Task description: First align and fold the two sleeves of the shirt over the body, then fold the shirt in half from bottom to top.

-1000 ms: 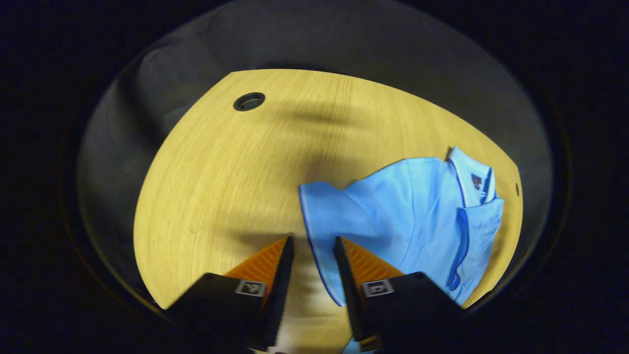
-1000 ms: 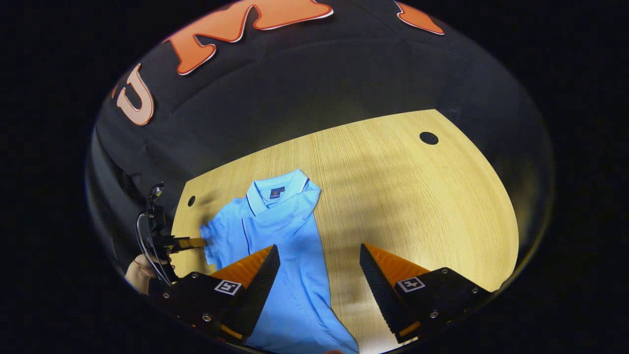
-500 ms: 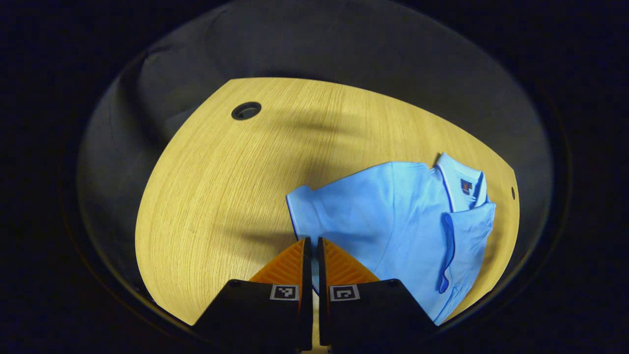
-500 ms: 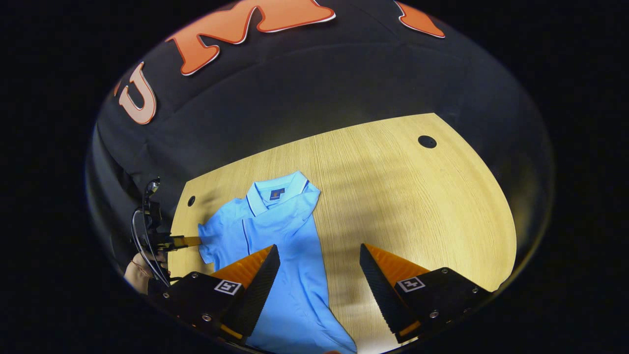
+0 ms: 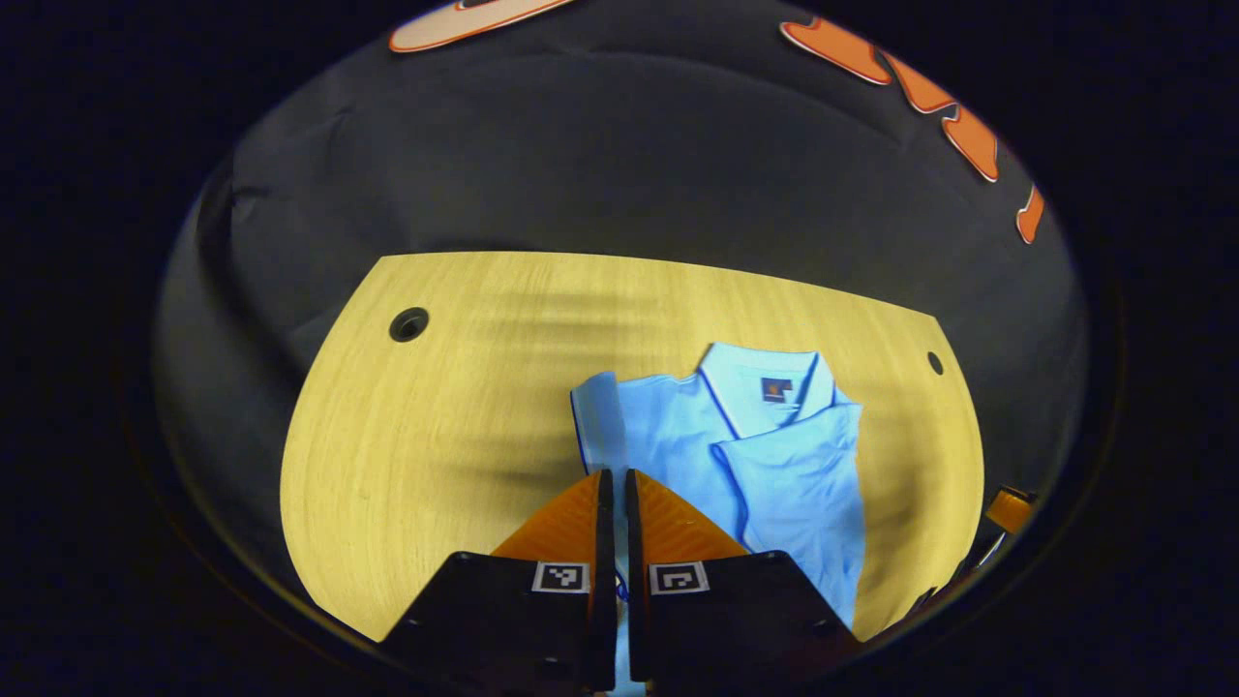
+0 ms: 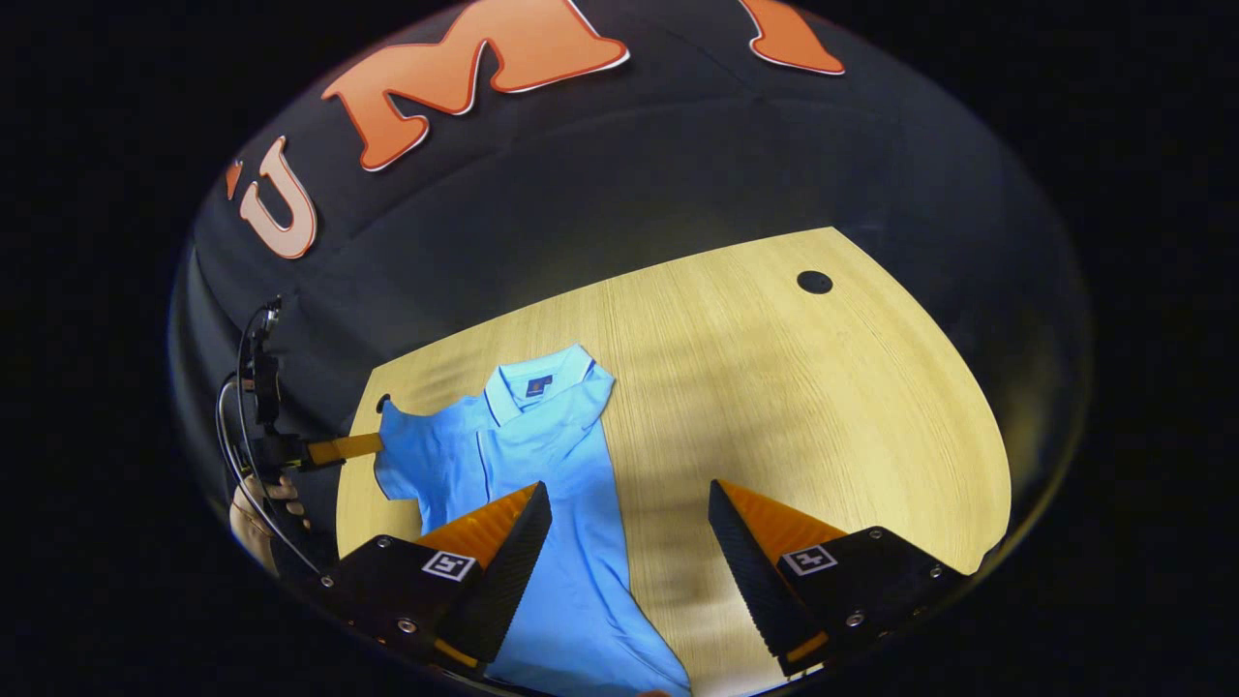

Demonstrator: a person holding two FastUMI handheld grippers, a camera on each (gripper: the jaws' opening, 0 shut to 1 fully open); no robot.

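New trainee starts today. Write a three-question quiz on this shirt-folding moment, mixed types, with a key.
1. True or false: the right gripper is open, with nothing between its fingers.
2. Multiple choice: the left gripper is shut on which part of the shirt? A) collar B) sleeve C) bottom hem
3. Fill in: the sleeve on the other side of the shirt already lies folded over the ____.

Key
1. True. Its fingers stand wide apart above the shirt and the table.
2. B. In the right gripper view it pinches the sleeve edge, lifted off the table.
3. Body.
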